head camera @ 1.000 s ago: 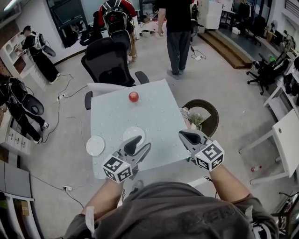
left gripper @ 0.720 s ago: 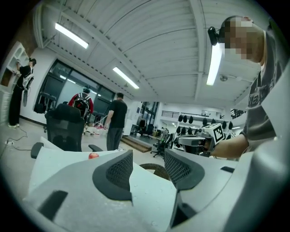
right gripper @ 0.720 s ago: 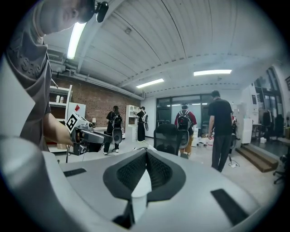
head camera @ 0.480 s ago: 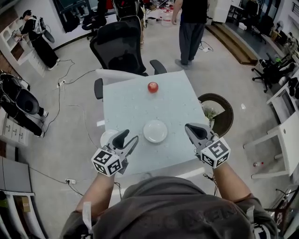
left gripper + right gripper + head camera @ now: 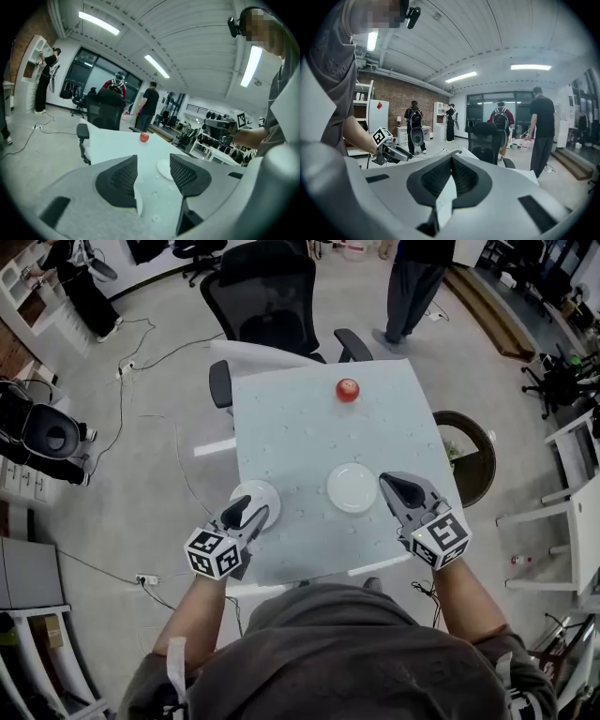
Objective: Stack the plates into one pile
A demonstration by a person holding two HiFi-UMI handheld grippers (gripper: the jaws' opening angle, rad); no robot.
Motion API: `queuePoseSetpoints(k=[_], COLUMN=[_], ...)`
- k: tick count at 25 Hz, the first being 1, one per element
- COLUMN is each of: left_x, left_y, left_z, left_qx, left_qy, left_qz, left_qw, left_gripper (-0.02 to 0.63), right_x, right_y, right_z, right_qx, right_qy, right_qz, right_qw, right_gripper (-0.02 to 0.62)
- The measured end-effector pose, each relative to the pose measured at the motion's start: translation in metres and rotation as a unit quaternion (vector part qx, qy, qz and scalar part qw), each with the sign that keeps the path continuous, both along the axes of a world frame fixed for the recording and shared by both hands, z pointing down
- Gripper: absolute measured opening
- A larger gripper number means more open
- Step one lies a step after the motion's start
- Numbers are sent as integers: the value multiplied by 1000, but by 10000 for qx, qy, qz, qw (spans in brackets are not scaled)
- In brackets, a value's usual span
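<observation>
At near-left edge of table [image 5: 300,432], my left gripper [image 5: 247,512] hovers over left plate [image 5: 262,491], jaws apart, nothing gripped. Right gripper [image 5: 392,484] empty, jaws pressed together, just beside centre plate [image 5: 352,487]. Step, as I judge: first pickup. Next: pinch left plate's rim, carry onto centre plate.

A counter [image 5: 300,437] has two white plates, well apart. The left hand-held gripper [image 5: 247,513] is at the left plate [image 5: 258,489]. The right hand-held gripper [image 5: 395,483] is beside the right plate [image 5: 352,487]. A red apple [image 5: 348,389] sits far back.
</observation>
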State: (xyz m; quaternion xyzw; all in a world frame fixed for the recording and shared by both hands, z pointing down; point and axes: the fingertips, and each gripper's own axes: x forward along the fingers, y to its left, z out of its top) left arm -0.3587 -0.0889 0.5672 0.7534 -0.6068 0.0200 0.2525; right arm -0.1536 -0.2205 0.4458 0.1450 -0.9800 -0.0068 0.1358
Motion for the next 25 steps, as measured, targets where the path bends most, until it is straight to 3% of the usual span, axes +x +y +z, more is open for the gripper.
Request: queuePoseSetpoints(k=[9,17,21,25], left_x=[-93,-102,-98,-97], left_y=[32,33,32,29], left_z=[112,182,187,173], left_qx=[-1140,-1937,-2090,-1955], left_qy=[337,1379,1417,1591], left_qz=[-574,-670,-573,-540], left_qw=[9913,9690,9659,9662], left_gripper=[209,221,107,74], right_x=[-68,-90,-91,-86], right_y=[14,24,24,22], right_z=[33,58,62,66], right_qx=[-194,-369,-393,-417], right_qy=[262,569,687,713], right_qz=[-133,-170,-148,-96], right_qw=[9994,9976,9968,9965], right_gripper=[-6,-6,-6,-6])
